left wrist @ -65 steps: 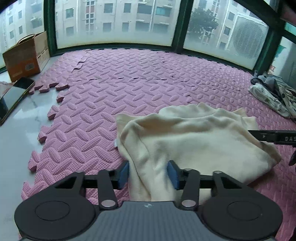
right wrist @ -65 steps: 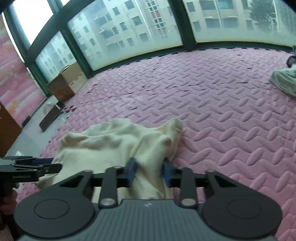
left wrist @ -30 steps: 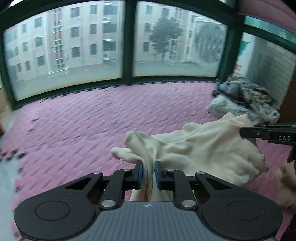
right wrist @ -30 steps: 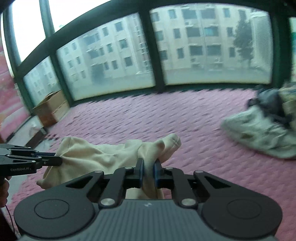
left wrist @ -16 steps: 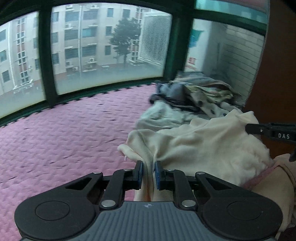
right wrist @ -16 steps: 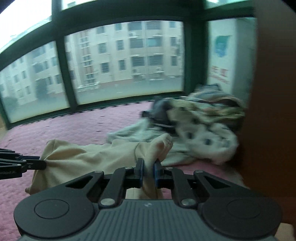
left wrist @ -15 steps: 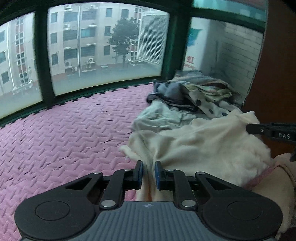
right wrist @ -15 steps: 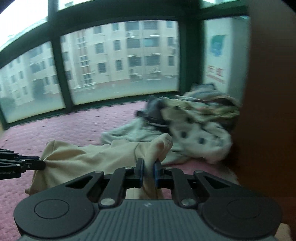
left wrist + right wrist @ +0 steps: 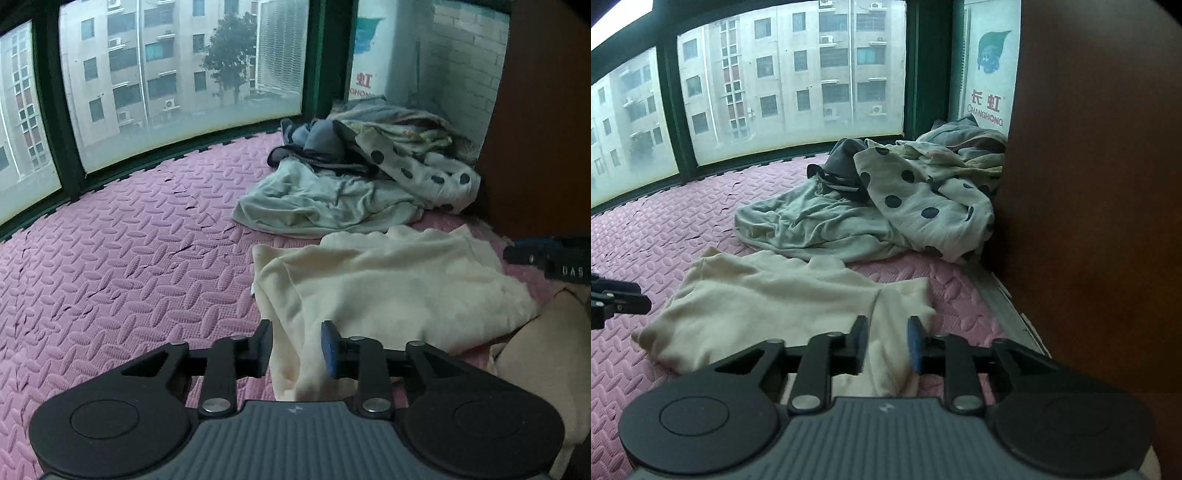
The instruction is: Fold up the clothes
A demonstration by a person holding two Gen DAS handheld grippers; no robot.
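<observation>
bare mat (image 9: 129,258) left, clothes pile (image 9: 362,177) ahead

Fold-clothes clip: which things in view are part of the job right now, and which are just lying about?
In the job:
- cream fleece garment, lying on the pink foam mat
- left gripper and right gripper, fingers just opened, cloth loose between them

Lying about:
- pale green crumpled garment
- white cloth with dark polka dots
- brown wooden cabinet

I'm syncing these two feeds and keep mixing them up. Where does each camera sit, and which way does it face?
Left wrist: rides the left tool, angled down over the folded cream fleece garment; right tool's tip and a beige sleeve show at right.
Right wrist: rides the right tool, angled down at the same garment; left tool's tip shows at left.
Shared: garment, pink foam mat, heap of crumpled clothes, windows.
</observation>
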